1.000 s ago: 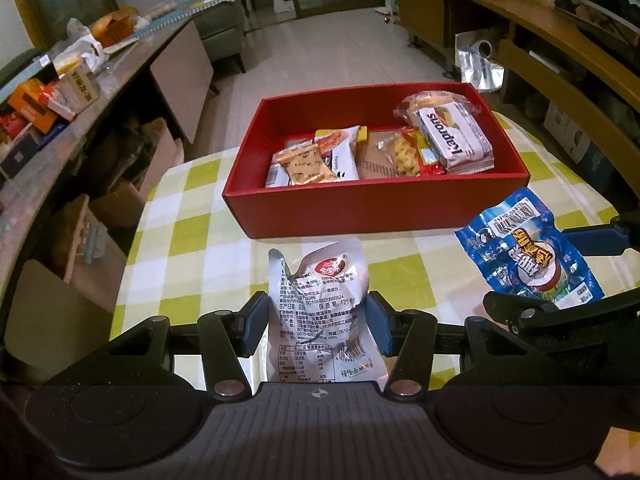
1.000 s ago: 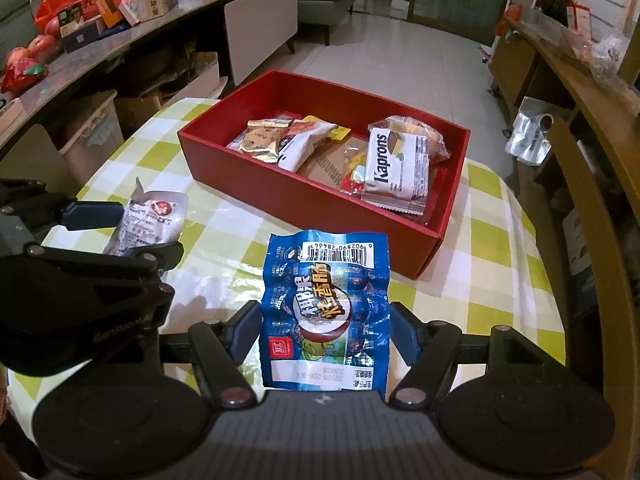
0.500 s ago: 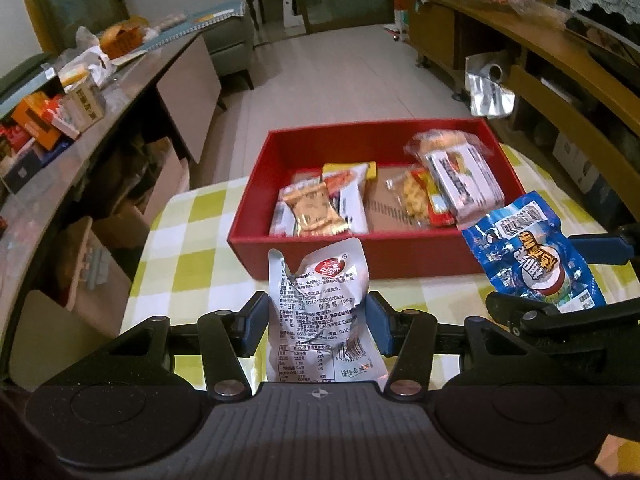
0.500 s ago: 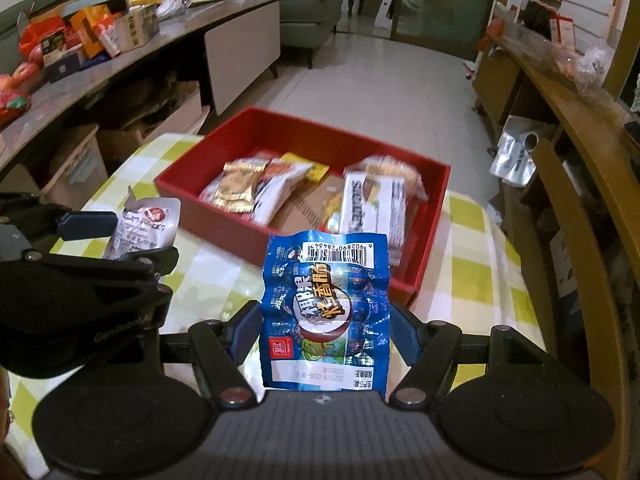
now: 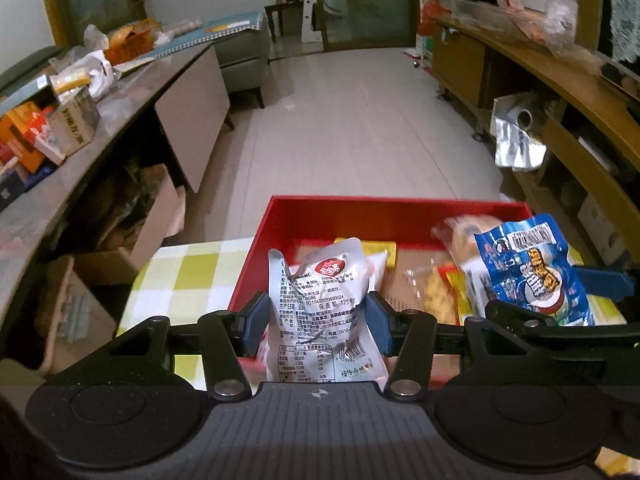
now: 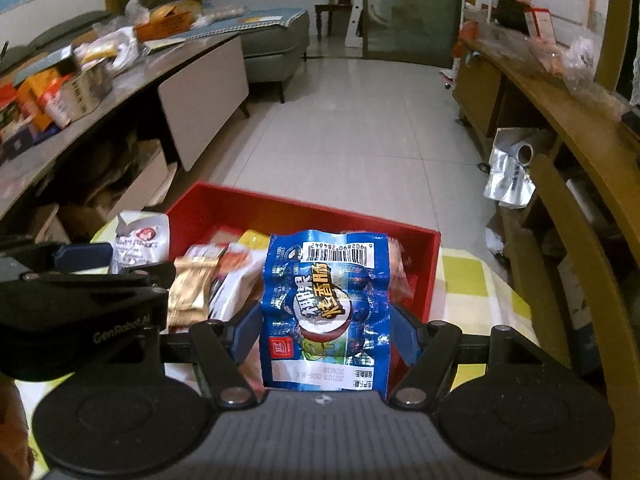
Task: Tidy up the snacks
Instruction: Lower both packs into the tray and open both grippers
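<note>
Yellow-and-white checked tablecloth [image 5: 192, 268] under a red box [image 5: 392, 216]; pale tiled floor [image 6: 360, 132] beyond it, cluttered sideboard [image 5: 120, 108] left of box, wooden shelving [image 6: 560, 128] right of it. Left gripper [image 5: 318, 316] clamped on a silver snack pouch [image 5: 320, 312] over the box's near-left part. Right gripper [image 6: 324, 330] clamped on a blue sausage pack [image 6: 324, 304] above the box's near wall. Only the right wrist view shows a gold packet [image 6: 188, 292] in the box; only the left shows a yellow packet [image 5: 378, 250] near the far wall.

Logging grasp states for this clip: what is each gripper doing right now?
Left gripper: shut on silver snack packet.
Right gripper: shut on blue snack packet.
</note>
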Demonstrator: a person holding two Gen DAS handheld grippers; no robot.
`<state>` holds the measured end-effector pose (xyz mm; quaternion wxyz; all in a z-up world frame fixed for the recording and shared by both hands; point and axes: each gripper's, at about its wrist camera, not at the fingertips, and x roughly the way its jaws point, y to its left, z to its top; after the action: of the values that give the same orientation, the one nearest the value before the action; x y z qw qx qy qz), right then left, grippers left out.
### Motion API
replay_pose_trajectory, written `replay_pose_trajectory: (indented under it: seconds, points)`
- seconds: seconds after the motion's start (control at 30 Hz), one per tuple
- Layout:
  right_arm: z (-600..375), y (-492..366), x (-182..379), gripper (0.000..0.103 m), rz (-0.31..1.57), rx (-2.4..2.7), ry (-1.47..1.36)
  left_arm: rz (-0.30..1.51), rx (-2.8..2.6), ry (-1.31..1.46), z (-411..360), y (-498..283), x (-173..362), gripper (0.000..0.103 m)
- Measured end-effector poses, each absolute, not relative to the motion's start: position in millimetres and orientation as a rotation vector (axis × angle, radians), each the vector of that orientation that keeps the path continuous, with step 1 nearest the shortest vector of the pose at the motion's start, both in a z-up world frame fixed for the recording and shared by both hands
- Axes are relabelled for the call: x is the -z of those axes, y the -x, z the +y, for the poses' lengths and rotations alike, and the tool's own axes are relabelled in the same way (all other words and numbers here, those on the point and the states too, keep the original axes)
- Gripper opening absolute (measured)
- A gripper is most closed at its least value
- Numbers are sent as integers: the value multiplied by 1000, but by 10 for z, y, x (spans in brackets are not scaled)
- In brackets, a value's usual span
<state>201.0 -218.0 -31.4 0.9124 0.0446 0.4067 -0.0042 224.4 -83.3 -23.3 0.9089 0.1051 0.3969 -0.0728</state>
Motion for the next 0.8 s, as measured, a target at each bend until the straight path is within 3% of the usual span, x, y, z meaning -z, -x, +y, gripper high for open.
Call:
replay_pose_trajectory:
  seconds: [0.43, 0.53, 0.8]
  points:
    - [-2178, -2304, 569, 79, 854, 16, -88, 887, 126, -206, -803, -2626, 550, 65]
    - [-2190, -2272, 550, 79, 863, 24, -86, 875, 113, -228, -814, -2611, 536, 73]
    - [-2264, -2055, 308, 79, 831, 58, -105, 867, 99, -245, -764, -2456, 421, 80]
